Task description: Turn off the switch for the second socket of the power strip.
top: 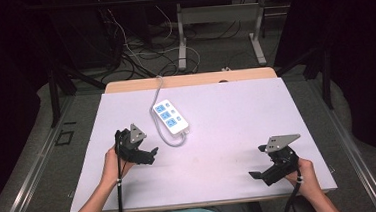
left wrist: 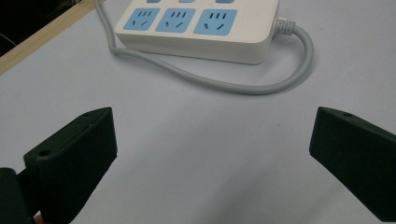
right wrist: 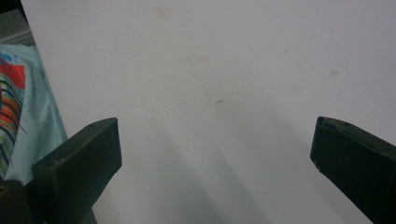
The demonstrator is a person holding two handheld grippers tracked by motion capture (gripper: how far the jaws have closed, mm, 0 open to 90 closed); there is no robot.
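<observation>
- A white power strip with blue sockets is lying on the pale table cover, left of centre and toward the far side, with its long axis running slantwise from far-left to near-right.
- Its grey cord is leaving the near end, looping round in a tight bend just beside the body, then running along the left side and trailing off the far edge of the table.
- The left gripper is hovering near the strip's near end, just left of the cord loop, with its jaws standing wide apart and nothing between them; in the left gripper view the strip is lying straight ahead and the loop is curving between it and the jaws.
- The right gripper is waiting well apart at the near right, also gaping wide over bare cover and holding nothing.
- The strip is looking like hard, smooth plastic: rigid, fairly light, likely to slide on the cover if it is pushed from one side.
- The safest hold is probably across the narrow width of the body, jaws pressing on the two long side walls, away from the socket faces.
- The cord is seeming springy and stiff enough to tug the strip round, so gripping the cord alone would be giving poor control.
</observation>
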